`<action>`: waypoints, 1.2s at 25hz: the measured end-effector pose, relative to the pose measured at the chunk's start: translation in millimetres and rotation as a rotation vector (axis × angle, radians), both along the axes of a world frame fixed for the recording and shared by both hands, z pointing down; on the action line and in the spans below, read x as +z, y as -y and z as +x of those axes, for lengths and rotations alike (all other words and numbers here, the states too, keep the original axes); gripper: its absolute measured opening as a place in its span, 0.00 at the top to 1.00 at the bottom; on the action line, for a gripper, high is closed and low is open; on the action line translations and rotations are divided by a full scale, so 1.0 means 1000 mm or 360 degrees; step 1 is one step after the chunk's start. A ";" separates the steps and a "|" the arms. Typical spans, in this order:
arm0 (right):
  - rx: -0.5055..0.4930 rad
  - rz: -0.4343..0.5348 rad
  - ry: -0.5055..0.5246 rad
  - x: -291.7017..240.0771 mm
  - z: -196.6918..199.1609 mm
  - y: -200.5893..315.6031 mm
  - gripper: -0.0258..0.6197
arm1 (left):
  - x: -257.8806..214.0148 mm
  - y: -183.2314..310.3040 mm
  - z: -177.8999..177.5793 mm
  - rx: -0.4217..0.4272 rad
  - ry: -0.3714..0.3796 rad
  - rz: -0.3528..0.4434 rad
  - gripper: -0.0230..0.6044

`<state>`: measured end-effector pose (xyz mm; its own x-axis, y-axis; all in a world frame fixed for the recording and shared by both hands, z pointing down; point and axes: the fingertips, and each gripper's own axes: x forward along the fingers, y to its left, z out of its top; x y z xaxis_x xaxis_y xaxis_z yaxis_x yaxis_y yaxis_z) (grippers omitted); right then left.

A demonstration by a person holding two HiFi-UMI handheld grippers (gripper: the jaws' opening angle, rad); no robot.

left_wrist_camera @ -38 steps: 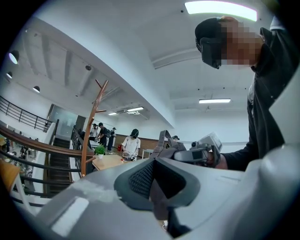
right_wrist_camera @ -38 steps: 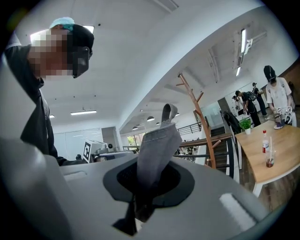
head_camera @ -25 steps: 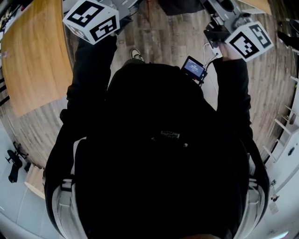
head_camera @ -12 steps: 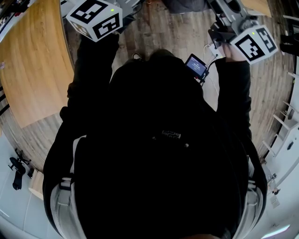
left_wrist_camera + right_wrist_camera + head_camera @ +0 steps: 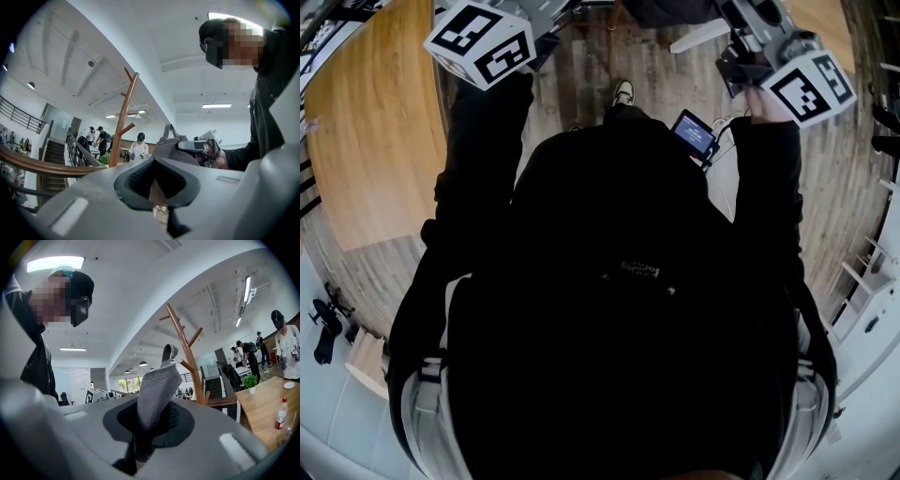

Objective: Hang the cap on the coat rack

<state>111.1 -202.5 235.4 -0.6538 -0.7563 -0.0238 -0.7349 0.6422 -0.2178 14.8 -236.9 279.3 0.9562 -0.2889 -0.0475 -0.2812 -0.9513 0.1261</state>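
Observation:
A grey cap [image 5: 157, 390] sticks up from my right gripper [image 5: 143, 437], which is shut on its fabric. In the left gripper view the same cap [image 5: 171, 147] hangs in front of the right gripper's hand. The wooden coat rack [image 5: 187, 352] stands upright beyond the cap, its pegs angled upward. It also shows left of the cap in the left gripper view as a brown pole [image 5: 123, 126]. My left gripper [image 5: 158, 194] holds nothing, its jaws a narrow gap apart. From the head view both marker cubes, left [image 5: 478, 42] and right [image 5: 811, 84], are raised ahead of the body.
A wooden table [image 5: 366, 122] lies to my left. Another table [image 5: 262, 404] with a bottle and a potted plant stands right of the rack. A stair railing [image 5: 42, 161] and several people are in the background. A small screen [image 5: 692, 134] hangs by my right arm.
A shoe has stepped forward over the plank floor and the floor has shifted under me. Both grippers stay raised in about the same places, the right still pinching the cap.

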 end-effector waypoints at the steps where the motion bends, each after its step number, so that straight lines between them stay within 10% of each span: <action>1: -0.0014 0.0008 -0.0007 0.000 0.004 0.008 0.89 | -0.002 0.008 0.004 -0.0020 -0.0014 0.0016 0.96; 10: -0.0087 0.0080 -0.0025 -0.023 0.065 0.091 0.89 | -0.031 0.072 0.074 -0.0066 0.0009 0.0150 0.96; 30: -0.0232 0.0033 0.0004 -0.012 0.076 0.167 0.89 | -0.049 0.157 0.063 -0.0193 -0.0002 0.0143 0.96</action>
<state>187.4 -370.0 222.9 -0.7567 -0.6525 -0.0399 -0.6329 0.7466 -0.2051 78.0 -394.1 230.8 0.9144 -0.3969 -0.0796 -0.3947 -0.9178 0.0425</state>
